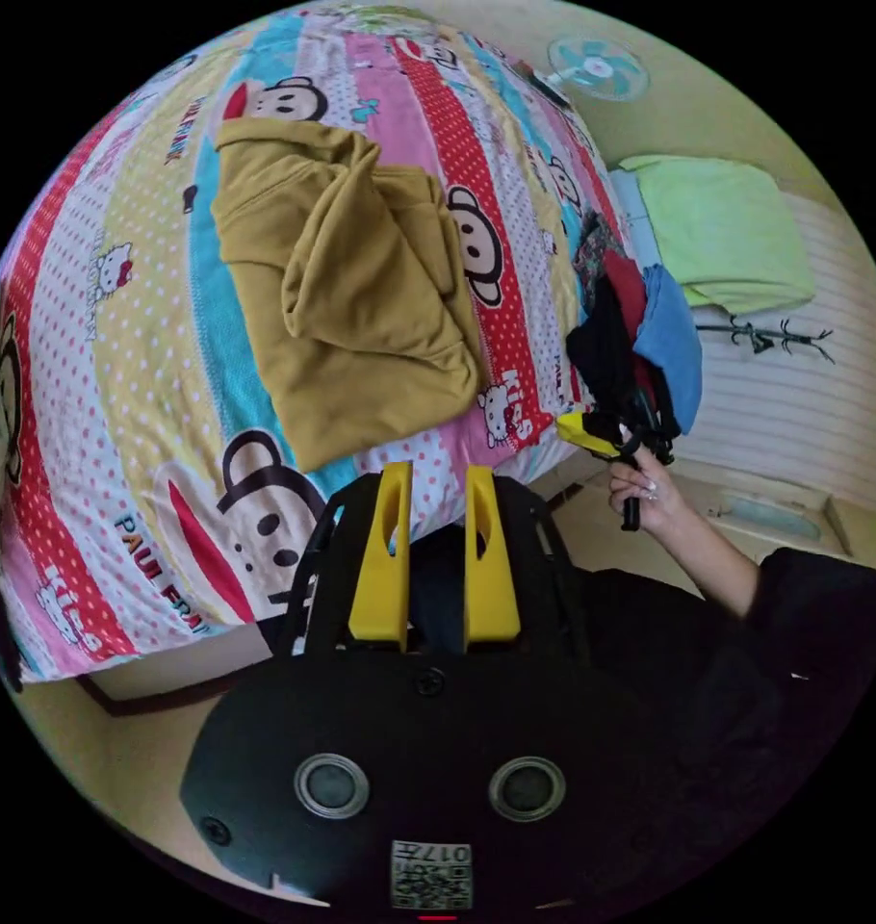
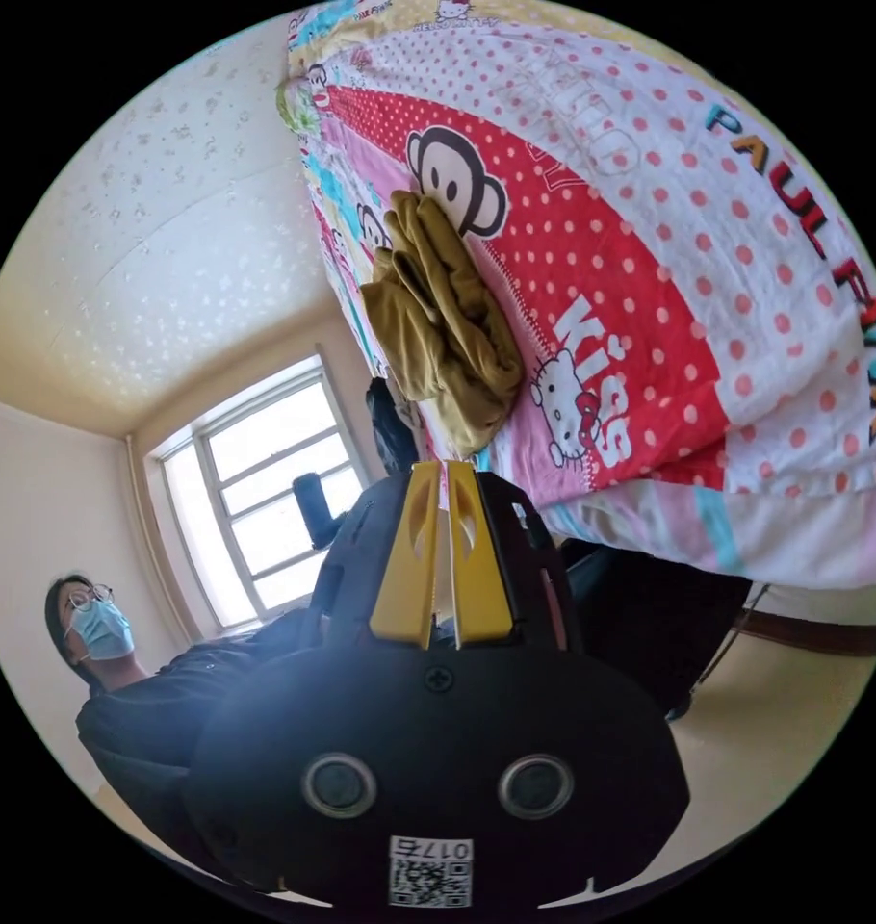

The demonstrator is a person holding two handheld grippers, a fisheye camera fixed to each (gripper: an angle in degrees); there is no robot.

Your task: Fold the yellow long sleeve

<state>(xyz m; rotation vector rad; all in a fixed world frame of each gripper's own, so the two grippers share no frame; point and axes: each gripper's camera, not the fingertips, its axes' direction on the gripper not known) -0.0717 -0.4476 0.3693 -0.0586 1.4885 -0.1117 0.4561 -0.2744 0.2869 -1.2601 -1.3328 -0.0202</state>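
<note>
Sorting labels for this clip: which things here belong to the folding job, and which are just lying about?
Job: yellow top on the bed; left gripper; right gripper.

Lying about: clothes pile, green towel, fan, window.

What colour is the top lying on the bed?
Mustard yellow top, plain; clearest in the left gripper view.

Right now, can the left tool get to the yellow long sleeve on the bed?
Probably yes. The left tool is open and empty, near the bed edge, and the yellow long sleeve lies just ahead on the bedsheet with nothing between them.
</note>
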